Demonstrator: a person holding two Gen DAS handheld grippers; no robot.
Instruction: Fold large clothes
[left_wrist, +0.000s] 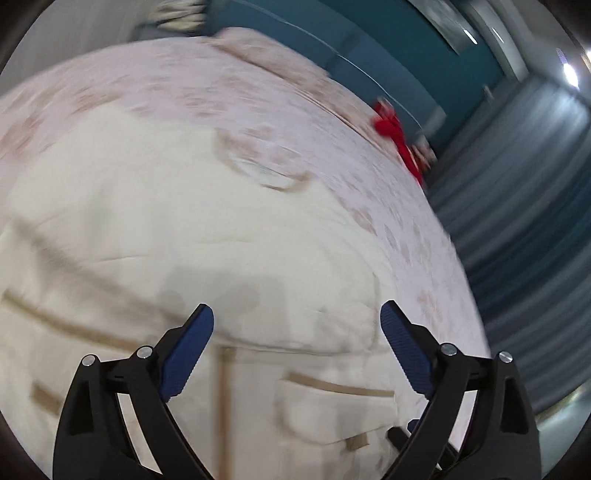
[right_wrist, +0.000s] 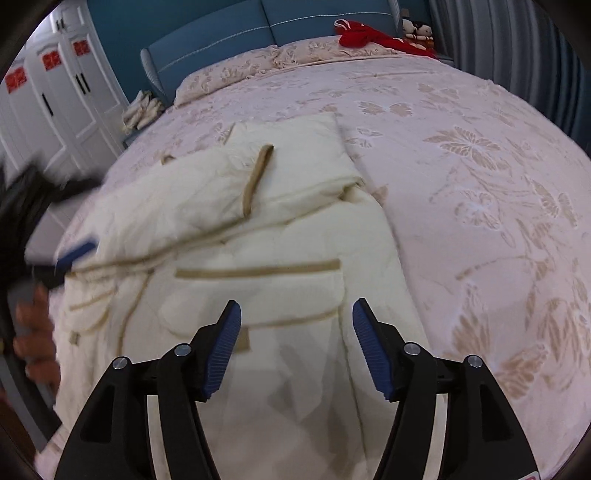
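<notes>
A large cream robe with tan piping (right_wrist: 258, 236) lies spread on the pink floral bed (right_wrist: 461, 155). One sleeve (right_wrist: 207, 184) is folded across its upper part. My right gripper (right_wrist: 295, 325) is open and empty, hovering over the robe near its tan-edged pocket (right_wrist: 258, 295). My left gripper (left_wrist: 297, 325) is open and empty above the same robe (left_wrist: 184, 221), with a pocket (left_wrist: 332, 406) below it; the view is blurred. In the right wrist view the left gripper (right_wrist: 74, 254) shows blurred at the robe's left edge.
A red garment (right_wrist: 365, 37) and small dolls (right_wrist: 417, 29) lie by the blue headboard (right_wrist: 258, 22). Pillows (right_wrist: 229, 77) sit at the bed's head. White wardrobes (right_wrist: 55, 85) stand left; grey curtains (left_wrist: 517, 221) hang beside the bed.
</notes>
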